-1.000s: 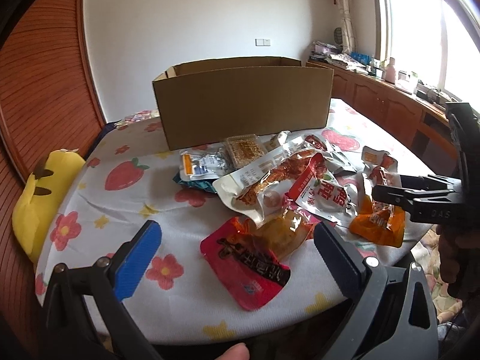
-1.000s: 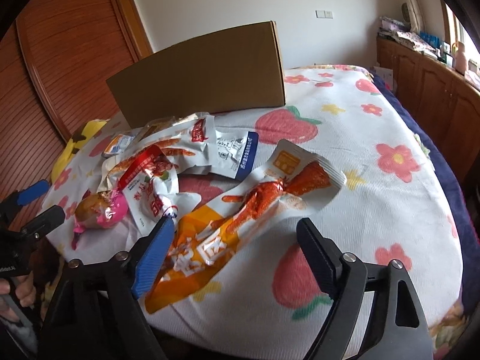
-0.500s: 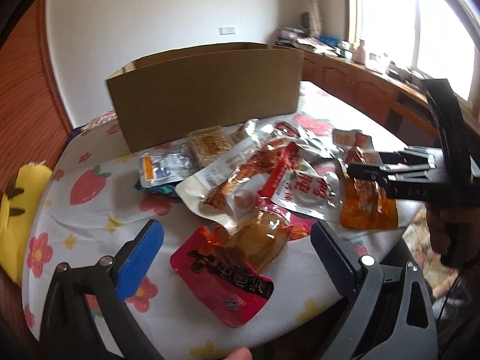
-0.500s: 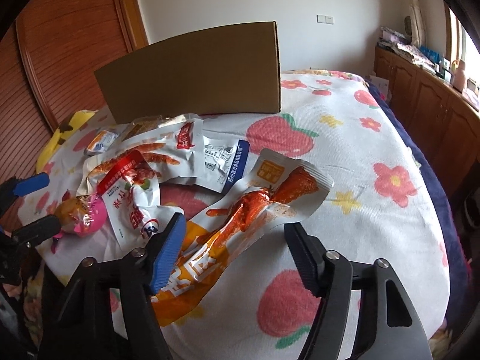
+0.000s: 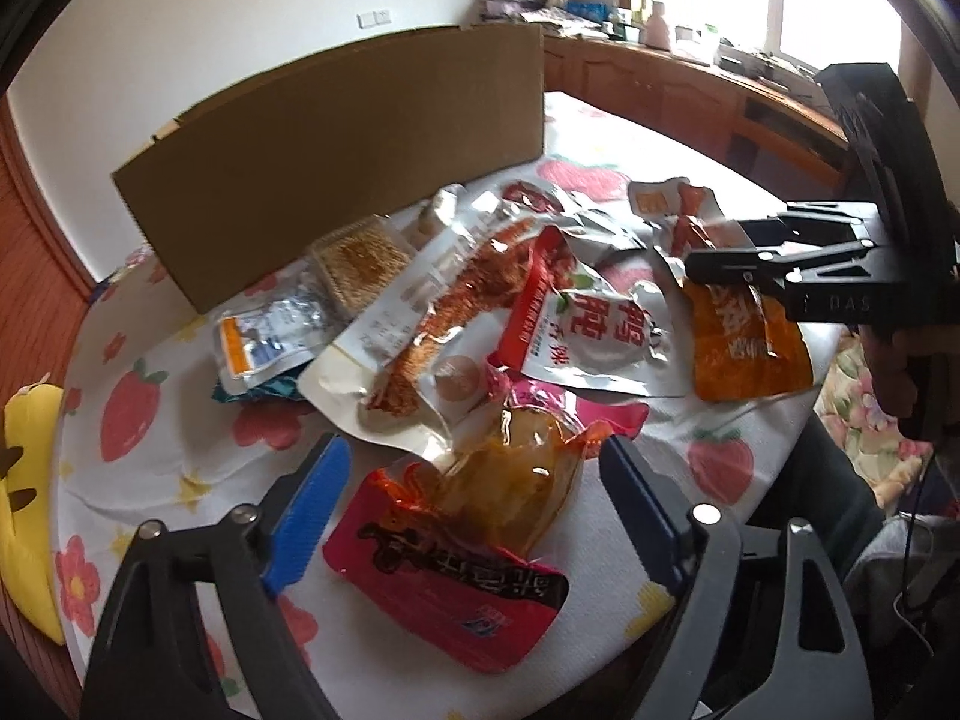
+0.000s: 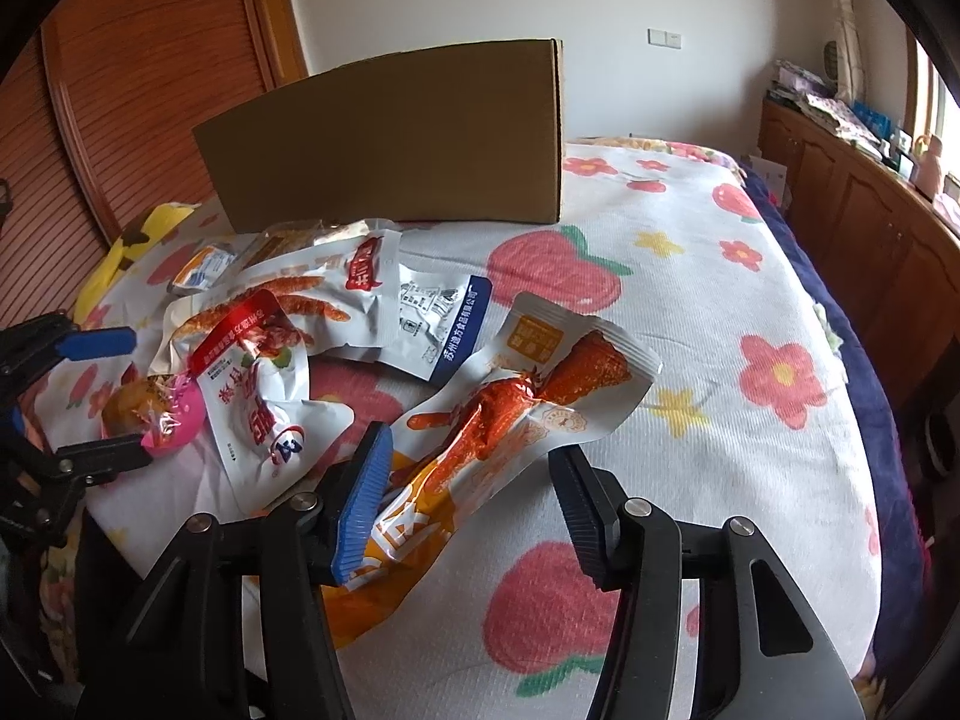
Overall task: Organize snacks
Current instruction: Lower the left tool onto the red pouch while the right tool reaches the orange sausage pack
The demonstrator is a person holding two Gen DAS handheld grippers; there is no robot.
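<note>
Several snack packets lie in a loose pile on a fruit-print cloth in front of a brown cardboard box (image 5: 336, 180), which also shows in the right wrist view (image 6: 390, 138). My left gripper (image 5: 474, 504) is open, its fingers either side of a pink and red packet (image 5: 462, 558). My right gripper (image 6: 468, 480) is open, its fingers either side of an orange and white chicken-leg packet (image 6: 498, 414). That packet's orange end (image 5: 744, 342) lies under the right gripper's fingers (image 5: 744, 267) in the left wrist view. A white and red packet (image 5: 594, 330) lies between the two.
A yellow plush toy (image 5: 24, 498) lies at the table's left edge. Wooden cabinets (image 6: 864, 228) run along the right wall under a window. The table cloth (image 6: 750, 276) stretches to the right of the pile. A wooden slatted wall (image 6: 150, 90) stands behind on the left.
Both grippers have moved forward and down toward the pile. The pink packet and the chicken-leg packet now lie between their open fingers. No packet has moved.
</note>
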